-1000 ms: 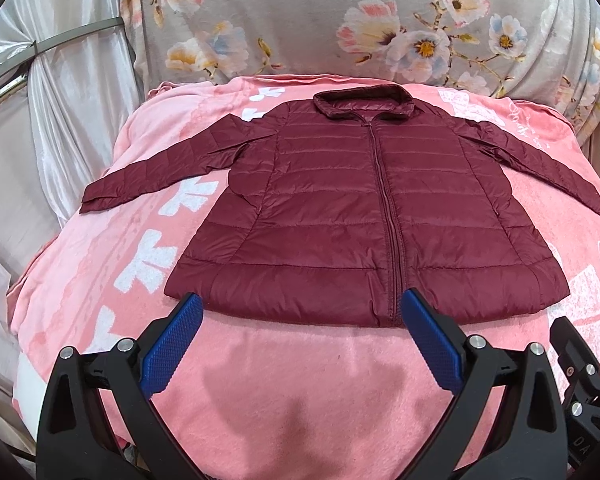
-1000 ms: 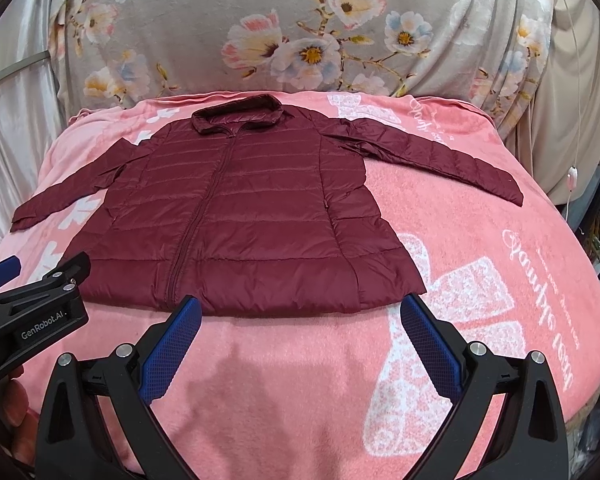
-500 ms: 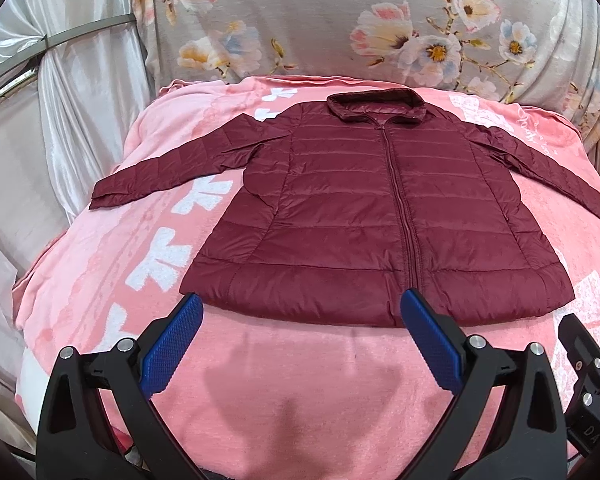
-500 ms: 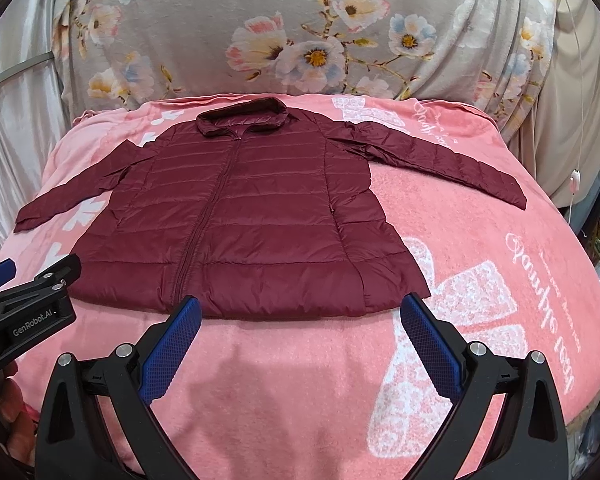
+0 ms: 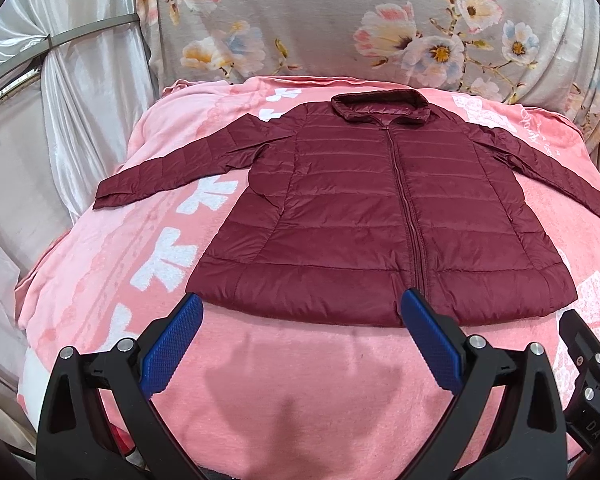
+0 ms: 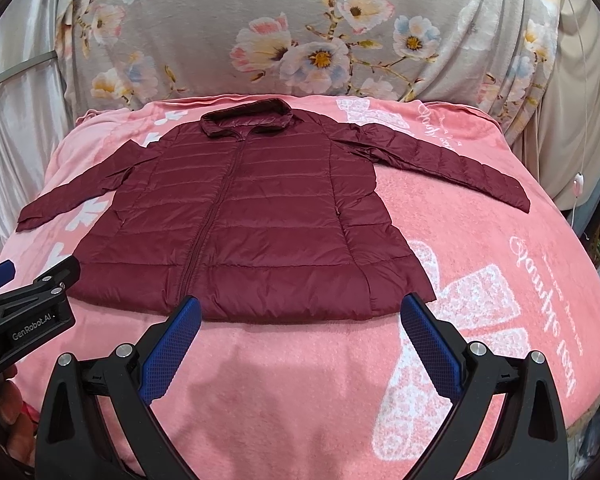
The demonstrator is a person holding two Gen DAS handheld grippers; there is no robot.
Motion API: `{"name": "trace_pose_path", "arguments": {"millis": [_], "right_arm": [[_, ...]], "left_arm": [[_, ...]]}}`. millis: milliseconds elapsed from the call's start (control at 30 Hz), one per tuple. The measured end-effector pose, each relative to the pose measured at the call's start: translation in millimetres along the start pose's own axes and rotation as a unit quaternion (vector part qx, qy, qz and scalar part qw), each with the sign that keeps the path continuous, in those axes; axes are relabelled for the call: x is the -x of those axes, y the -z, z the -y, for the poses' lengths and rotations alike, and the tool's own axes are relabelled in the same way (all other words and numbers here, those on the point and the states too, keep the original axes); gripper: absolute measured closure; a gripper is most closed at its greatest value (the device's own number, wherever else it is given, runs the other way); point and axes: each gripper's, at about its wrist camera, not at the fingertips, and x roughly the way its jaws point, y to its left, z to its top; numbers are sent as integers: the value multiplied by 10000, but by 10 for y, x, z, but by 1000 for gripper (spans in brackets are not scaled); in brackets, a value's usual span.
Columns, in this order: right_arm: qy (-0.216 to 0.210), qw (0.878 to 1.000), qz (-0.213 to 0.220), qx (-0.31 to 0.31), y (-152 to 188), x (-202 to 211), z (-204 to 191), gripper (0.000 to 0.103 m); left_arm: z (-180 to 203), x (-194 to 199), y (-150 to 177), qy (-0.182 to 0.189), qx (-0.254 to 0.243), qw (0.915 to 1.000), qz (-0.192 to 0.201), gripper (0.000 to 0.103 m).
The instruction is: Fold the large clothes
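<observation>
Lying flat and face up on a pink blanket (image 5: pixel 292 364), a dark red quilted jacket (image 5: pixel 364 216) is zipped shut, its collar (image 5: pixel 380 106) at the far end and its hem nearest the cameras. Both sleeves are spread outward — the left sleeve (image 5: pixel 180 168) angles out toward the pale curtain (image 5: pixel 80 120), the right sleeve (image 6: pixel 444 160) reaches across the blanket toward white lettering (image 6: pixel 540 280) printed on it. White bow shapes (image 5: pixel 168 256) show on the blanket beside the jacket's left edge. Behind the collar hangs a grey cloth with flowers (image 6: pixel 312 44).

The left tool (image 5: pixel 300 304) hovers over bare blanket just short of the hem, its blue-padded fingers (image 5: pixel 172 348) spread wide and holding nothing; seen from its own camera, the tips line up with the hem's left corner and a spot near the zip (image 5: pixel 408 216). The right tool (image 6: pixel 300 308) is likewise spread wide and empty, above the blanket close to the hem, its tips framing the stretch from the zip to the right corner. Neither tool touches the jacket as far as can be seen.

In the right wrist view the left tool's black body sits at the left edge, with part of a hand (image 6: pixel 12 404) below it. In the left wrist view a piece of the right tool shows at the lower right edge.
</observation>
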Motion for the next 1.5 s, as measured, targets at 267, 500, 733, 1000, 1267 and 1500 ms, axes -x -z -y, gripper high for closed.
{"name": "trace_pose_path", "arguments": {"millis": [267, 500, 733, 1000, 1267, 1500], "right_arm": [[-22, 10000, -7, 36, -18, -14, -46, 5], [-61, 10000, -14, 47, -24, -25, -74, 5], [-55, 10000, -11, 39, -26, -29, -93, 5], [-67, 10000, -18, 44, -14, -33, -80, 5], [-71, 10000, -25, 47, -10, -42, -105, 5], [-61, 10000, 58, -39, -70, -130, 35, 5]], "left_arm": [[-26, -1, -1, -3, 7, 10000, 4, 6], [-99, -3, -7, -35, 23, 10000, 18, 6], [-115, -5, -8, -33, 24, 10000, 17, 6], [-127, -9, -9, -38, 19, 10000, 17, 6], [-128, -8, -4, -36, 14, 10000, 22, 6], [-241, -49, -44, 53, 230, 9997, -10, 6]]}}
